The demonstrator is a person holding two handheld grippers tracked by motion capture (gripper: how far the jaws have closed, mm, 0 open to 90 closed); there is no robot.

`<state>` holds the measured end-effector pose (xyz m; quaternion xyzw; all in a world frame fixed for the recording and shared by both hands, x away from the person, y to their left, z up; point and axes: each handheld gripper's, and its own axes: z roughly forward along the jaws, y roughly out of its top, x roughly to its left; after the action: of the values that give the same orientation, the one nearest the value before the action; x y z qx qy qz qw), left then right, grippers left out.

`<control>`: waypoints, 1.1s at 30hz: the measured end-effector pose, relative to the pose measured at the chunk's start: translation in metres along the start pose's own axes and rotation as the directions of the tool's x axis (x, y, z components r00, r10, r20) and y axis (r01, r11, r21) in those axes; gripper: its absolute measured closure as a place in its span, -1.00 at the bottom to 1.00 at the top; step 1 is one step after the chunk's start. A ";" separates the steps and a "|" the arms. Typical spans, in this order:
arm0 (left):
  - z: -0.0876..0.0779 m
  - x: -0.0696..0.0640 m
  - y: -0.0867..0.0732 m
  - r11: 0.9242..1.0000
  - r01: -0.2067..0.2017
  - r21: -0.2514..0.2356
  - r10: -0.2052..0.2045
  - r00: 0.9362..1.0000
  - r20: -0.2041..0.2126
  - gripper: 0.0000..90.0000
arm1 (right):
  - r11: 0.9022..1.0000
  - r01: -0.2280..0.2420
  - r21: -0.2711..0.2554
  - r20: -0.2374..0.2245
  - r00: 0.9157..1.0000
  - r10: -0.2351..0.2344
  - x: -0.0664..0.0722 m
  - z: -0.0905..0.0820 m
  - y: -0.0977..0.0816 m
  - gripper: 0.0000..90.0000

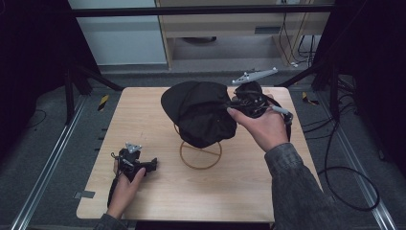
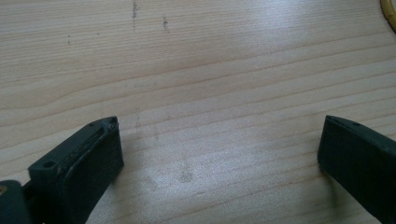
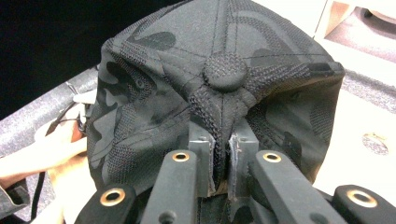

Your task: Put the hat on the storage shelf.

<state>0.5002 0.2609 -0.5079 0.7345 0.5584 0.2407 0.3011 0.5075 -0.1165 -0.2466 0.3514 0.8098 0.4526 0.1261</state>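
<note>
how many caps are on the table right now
1: a black camo cap sits on the wooden ring stand at mid-table, its crown pinched by the right claw.

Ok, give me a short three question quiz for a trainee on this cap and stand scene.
1. True or false: the right tool is shut on the cap.
2. What lies under the left tool? A) the cap B) bare table C) the wire stand
3. What does the cap sit on?

Key: 1 true, it pinches the fabric just below the top button. 2 B, its jaws stand wide apart over bare wood. 3 The wire stand with a ring base.
</note>
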 end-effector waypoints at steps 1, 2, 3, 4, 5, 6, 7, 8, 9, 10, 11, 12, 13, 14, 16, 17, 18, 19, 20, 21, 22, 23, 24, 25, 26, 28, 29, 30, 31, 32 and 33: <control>0.000 0.000 0.000 1.000 0.000 0.000 0.000 1.000 0.000 -1.00 | 1.000 -0.002 0.003 0.001 1.000 0.002 0.000 0.001 -0.001 0.84; 0.000 0.000 0.000 1.000 0.000 0.000 0.000 1.000 0.000 -1.00 | 1.000 -0.002 0.005 0.000 1.000 0.002 0.000 0.002 -0.002 0.84; 0.000 0.000 0.000 1.000 0.000 0.000 0.000 1.000 0.000 -1.00 | 1.000 -0.002 0.007 0.000 1.000 0.002 0.000 0.003 -0.003 0.84; 0.000 0.000 0.000 1.000 0.000 0.000 0.000 1.000 0.000 -1.00 | 1.000 -0.003 0.013 0.000 1.000 0.003 0.000 0.004 -0.005 0.83; 0.000 0.000 0.000 1.000 0.000 0.000 0.000 1.000 0.000 -1.00 | 1.000 0.000 0.016 0.001 1.000 0.000 0.000 0.005 -0.006 0.83; 0.000 0.000 0.000 1.000 0.000 0.000 0.000 1.000 0.000 -1.00 | 1.000 0.001 0.018 0.001 1.000 -0.001 0.000 0.007 -0.007 0.83; 0.000 0.000 0.000 1.000 0.000 0.000 0.000 1.000 0.000 -1.00 | 1.000 -0.001 0.020 0.001 1.000 0.001 -0.001 0.008 -0.008 0.82; 0.000 0.000 0.000 1.000 0.000 0.000 0.000 1.000 0.000 -1.00 | 1.000 0.000 0.023 0.003 1.000 0.000 -0.001 0.009 -0.008 0.82; 0.000 0.000 0.000 1.000 0.000 0.000 0.000 1.000 0.000 -1.00 | 1.000 0.000 0.023 0.003 1.000 0.000 -0.001 0.009 -0.008 0.82; 0.000 0.000 0.000 1.000 0.000 0.000 0.000 1.000 0.000 -1.00 | 1.000 0.003 0.029 0.008 1.000 -0.003 0.000 0.011 -0.010 0.81; 0.000 0.000 0.000 1.000 0.000 0.000 0.000 1.000 0.000 -1.00 | 1.000 0.005 0.030 0.009 1.000 -0.006 0.000 0.012 -0.010 0.81; 0.000 0.000 0.000 1.000 0.000 0.000 0.000 1.000 0.000 -1.00 | 0.999 0.006 0.032 0.012 1.000 -0.007 0.000 0.014 -0.010 0.81; 0.000 0.000 0.000 1.000 0.000 0.000 0.000 1.000 0.000 -1.00 | 0.999 0.009 0.034 0.014 1.000 -0.009 0.000 0.015 -0.010 0.81; 0.000 0.000 0.000 1.000 0.000 0.000 0.000 1.000 0.000 -1.00 | 0.999 0.009 0.037 0.015 1.000 -0.010 0.000 0.016 -0.010 0.80; 0.000 0.000 0.000 1.000 0.001 -0.001 -0.001 1.000 -0.001 -1.00 | 0.999 0.017 0.041 0.019 1.000 -0.018 0.001 0.020 -0.009 0.80; 0.000 0.000 0.000 1.000 0.002 -0.001 -0.002 1.000 -0.001 -1.00 | 0.999 0.017 0.047 0.021 1.000 -0.018 0.002 0.021 -0.009 0.80; 0.000 0.000 0.000 1.000 0.002 -0.002 -0.002 1.000 -0.001 -1.00 | 0.999 0.024 0.048 0.023 0.999 -0.026 0.003 0.022 -0.008 0.79; 0.000 0.000 0.000 1.000 0.002 -0.002 -0.002 1.000 -0.001 -1.00 | 0.998 0.025 0.055 0.028 0.999 -0.026 0.004 0.024 -0.008 0.79; 0.000 0.000 0.000 1.000 0.002 -0.001 -0.002 1.000 -0.001 -1.00 | 0.998 0.033 0.054 0.030 0.999 -0.034 0.005 0.026 -0.007 0.79; 0.000 0.000 0.000 1.000 0.002 -0.002 -0.002 1.000 -0.001 -1.00 | 0.998 0.035 0.056 0.031 0.999 -0.037 0.006 0.028 -0.007 0.79; 0.000 0.000 0.000 1.000 0.002 -0.002 -0.002 1.000 -0.001 -1.00 | 0.997 0.042 0.060 0.034 0.998 -0.044 0.007 0.030 -0.006 0.78; 0.000 0.000 0.000 1.000 0.002 -0.002 -0.002 1.000 -0.001 -1.00 | 0.997 0.047 0.063 0.038 0.998 -0.050 0.008 0.031 -0.006 0.78; 0.000 0.000 0.000 1.000 0.002 -0.002 -0.002 1.000 -0.001 -1.00 | 0.996 0.055 0.066 0.042 0.997 -0.057 0.009 0.033 -0.005 0.78; 0.000 0.000 0.000 1.000 0.002 -0.002 -0.002 1.000 -0.001 -1.00 | 0.996 0.056 0.069 0.045 0.997 -0.059 0.010 0.035 -0.005 0.78; 0.000 0.000 0.000 1.000 0.002 -0.002 -0.002 1.000 -0.001 -1.00 | 0.995 0.062 0.073 0.049 0.997 -0.066 0.011 0.036 -0.004 0.78; 0.000 0.000 0.000 1.000 0.002 -0.002 -0.002 1.000 -0.001 -1.00 | 0.995 0.069 0.078 0.052 0.996 -0.073 0.012 0.040 -0.003 0.76; 0.000 0.000 0.000 1.000 0.002 -0.001 -0.002 1.000 -0.001 -1.00 | 0.994 0.070 0.078 0.054 0.996 -0.075 0.013 0.041 -0.003 0.76; 0.000 0.000 0.000 1.000 0.002 -0.002 -0.002 1.000 -0.001 -1.00 | 0.995 0.069 0.079 0.054 0.996 -0.073 0.013 0.041 -0.003 0.76; 0.000 0.000 0.000 1.000 0.002 -0.001 -0.002 1.000 -0.001 -1.00 | 0.995 0.067 0.080 0.055 0.996 -0.072 0.013 0.042 -0.002 0.75; 0.000 0.000 0.000 1.000 0.002 -0.002 -0.002 1.000 -0.001 -1.00 | 0.995 0.065 0.078 0.054 0.996 -0.070 0.013 0.042 -0.002 0.75; 0.000 0.000 0.000 1.000 0.002 -0.002 -0.002 1.000 -0.001 -1.00 | 0.995 0.066 0.078 0.056 0.996 -0.070 0.012 0.042 -0.002 0.75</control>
<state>0.5002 0.2608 -0.5080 0.7337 0.5590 0.2411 0.3017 0.5198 -0.0814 -0.2705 0.3413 0.8339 0.4063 0.1516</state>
